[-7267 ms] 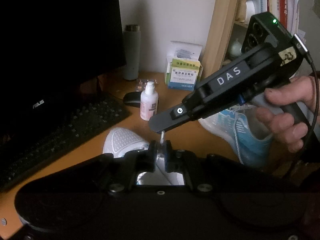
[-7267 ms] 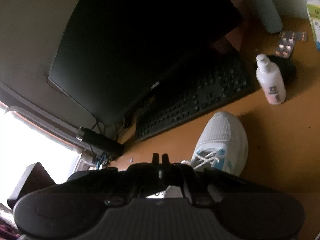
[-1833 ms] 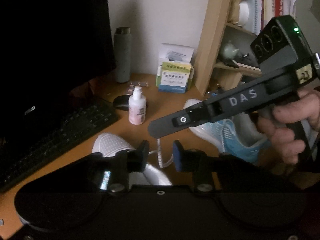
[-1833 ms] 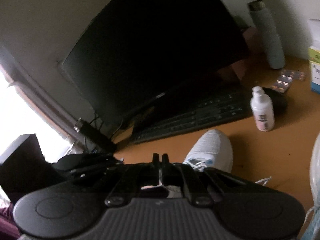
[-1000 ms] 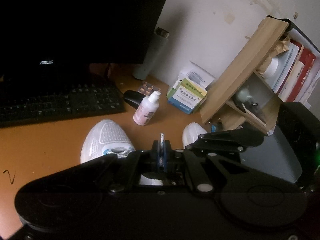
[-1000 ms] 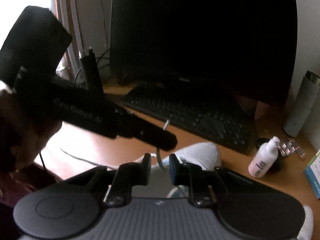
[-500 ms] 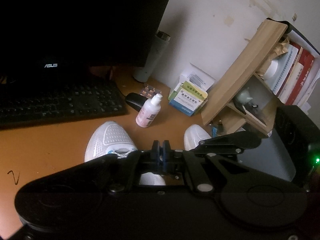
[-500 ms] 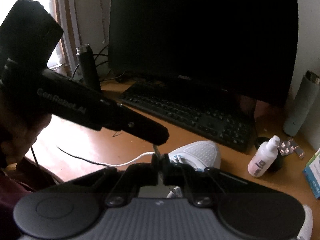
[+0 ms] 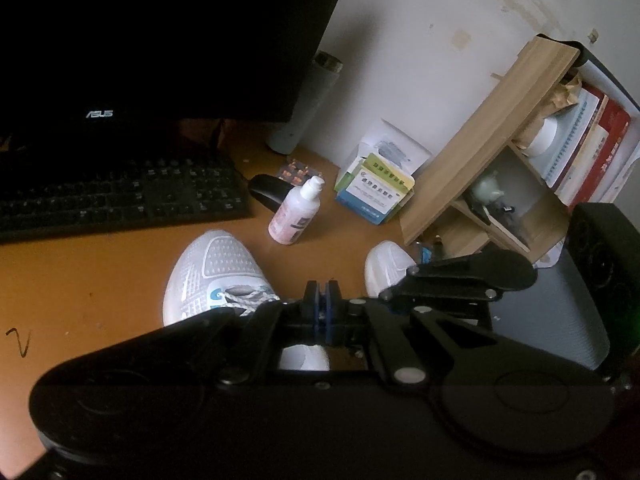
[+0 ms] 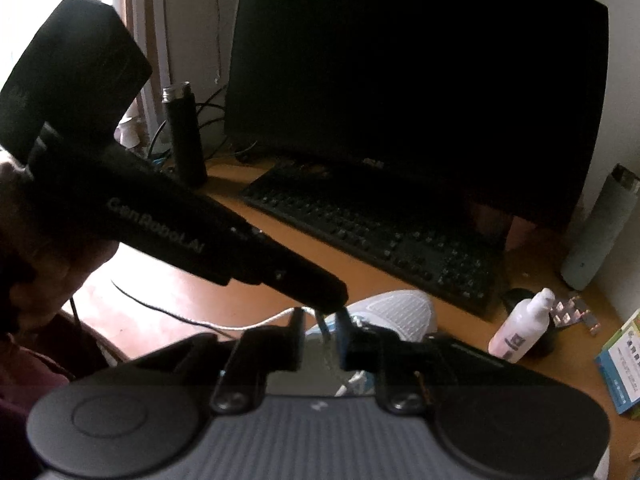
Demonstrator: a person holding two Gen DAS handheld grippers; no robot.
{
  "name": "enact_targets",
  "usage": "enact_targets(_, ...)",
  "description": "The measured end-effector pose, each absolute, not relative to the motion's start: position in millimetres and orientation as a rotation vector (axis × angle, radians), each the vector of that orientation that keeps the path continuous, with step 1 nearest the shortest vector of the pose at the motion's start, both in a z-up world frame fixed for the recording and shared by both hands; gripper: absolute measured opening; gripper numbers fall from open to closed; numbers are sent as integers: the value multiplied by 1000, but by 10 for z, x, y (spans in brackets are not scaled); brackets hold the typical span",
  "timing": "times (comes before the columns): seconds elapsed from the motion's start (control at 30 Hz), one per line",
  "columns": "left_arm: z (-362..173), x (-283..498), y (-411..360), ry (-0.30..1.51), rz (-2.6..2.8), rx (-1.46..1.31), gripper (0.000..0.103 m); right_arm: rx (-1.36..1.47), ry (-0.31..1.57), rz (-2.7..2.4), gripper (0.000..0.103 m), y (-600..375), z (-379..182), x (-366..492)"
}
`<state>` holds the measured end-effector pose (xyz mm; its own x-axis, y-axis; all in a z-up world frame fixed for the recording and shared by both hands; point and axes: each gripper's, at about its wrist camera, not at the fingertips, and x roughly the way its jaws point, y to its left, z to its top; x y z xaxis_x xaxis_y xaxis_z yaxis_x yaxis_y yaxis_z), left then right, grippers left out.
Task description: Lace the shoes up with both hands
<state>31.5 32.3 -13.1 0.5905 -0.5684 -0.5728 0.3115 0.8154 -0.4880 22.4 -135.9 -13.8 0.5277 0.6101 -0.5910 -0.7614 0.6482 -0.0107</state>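
A white mesh shoe with blue trim lies toe-away on the orange desk, its laces crossing the tongue. The toe of a second white shoe shows to its right. My left gripper is shut, blue pads together. In the right wrist view its tip pinches a white shoelace that trails off to the left. My right gripper sits just under that tip, jaws a little apart, with a thin strand of lace hanging loose between them. The shoe lies just beyond.
A black keyboard and dark monitor fill the back left. A lotion bottle, mouse, medicine boxes and grey flask stand behind the shoes. A wooden shelf leans at right. A hand holds the left gripper.
The right gripper's jaws, pressed together half a second ago, now stand slightly apart around the lace strand. The left gripper stays shut in the same spot.
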Motion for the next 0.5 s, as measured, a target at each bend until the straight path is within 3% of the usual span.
enact_targets(0.03, -130, 314, 319, 786, -524, -353, 1, -277, 596, 839, 4, -1361, -138, 230)
enact_targets(0.1, -83, 282, 326, 778, -507, -319, 14, -276, 609, 843, 3, -1355, -136, 231)
enact_targets(0.13, -62, 257, 368, 765, -492, -314, 30, -280, 618, 843, 3, -1347, -137, 233)
enact_targets(0.17, -48, 236, 414, 756, -477, -312, 37, -293, 626, 838, 3, -1337, -144, 239)
enact_targets(0.5, -292, 82, 267, 853, -441, 11, 37, -369, 699, 846, 3, -1262, -260, 426)
